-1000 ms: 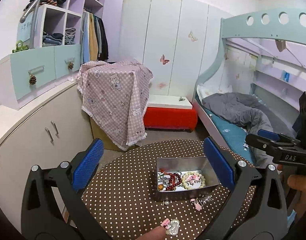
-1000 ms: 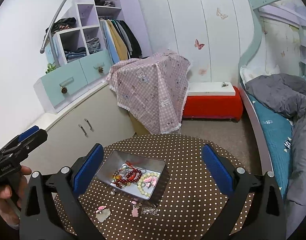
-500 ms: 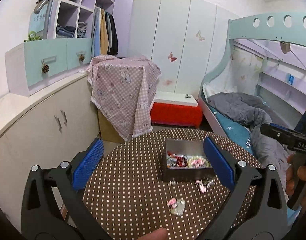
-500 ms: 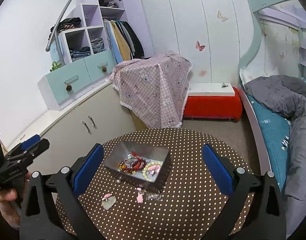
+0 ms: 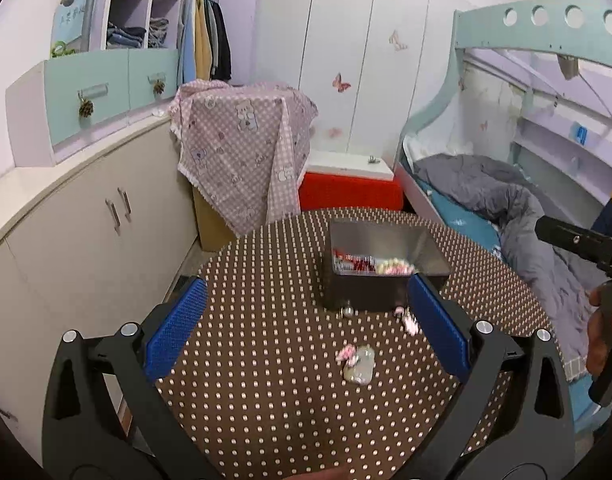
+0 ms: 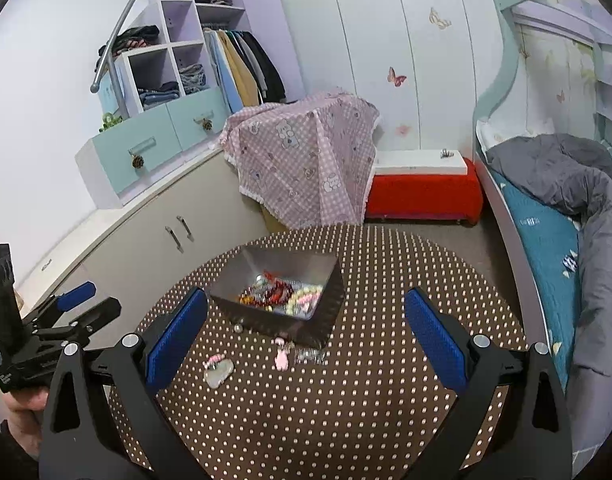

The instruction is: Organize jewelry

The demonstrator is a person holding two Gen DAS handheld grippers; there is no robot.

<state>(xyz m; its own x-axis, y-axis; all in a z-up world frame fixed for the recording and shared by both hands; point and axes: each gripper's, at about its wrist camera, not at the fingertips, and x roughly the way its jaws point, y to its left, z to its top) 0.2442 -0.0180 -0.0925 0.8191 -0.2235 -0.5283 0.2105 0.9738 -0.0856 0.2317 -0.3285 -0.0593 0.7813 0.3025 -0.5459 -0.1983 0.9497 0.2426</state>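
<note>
We are holding both grippers over a round surface [image 6: 385,380] covered in a brown polka-dot cloth. A metal tray [image 6: 284,266] is sitting toward the far side of it, already holding red and pale beaded bracelets [image 6: 284,296]. Loose pieces are lying on the cloth just near of the tray: a small silver bead [image 6: 238,327], a pink charm [image 6: 282,358], a little sparkly piece [image 6: 309,356] and, nearer and to the left, a pale heart-shaped pendant [image 6: 218,372] with a pink bit on it.

These pieces are looking tiny, light and hard, likely to slide or skitter on the cloth. We judge the pendant best pinched across its flat sides, low against the cloth.

The left gripper [image 5: 306,336] is spread wide, holding and touching nothing, with the pendant lying between its fingers in that view. The right gripper [image 6: 306,344] is also spread wide and empty, hovering near the loose pieces.
</note>
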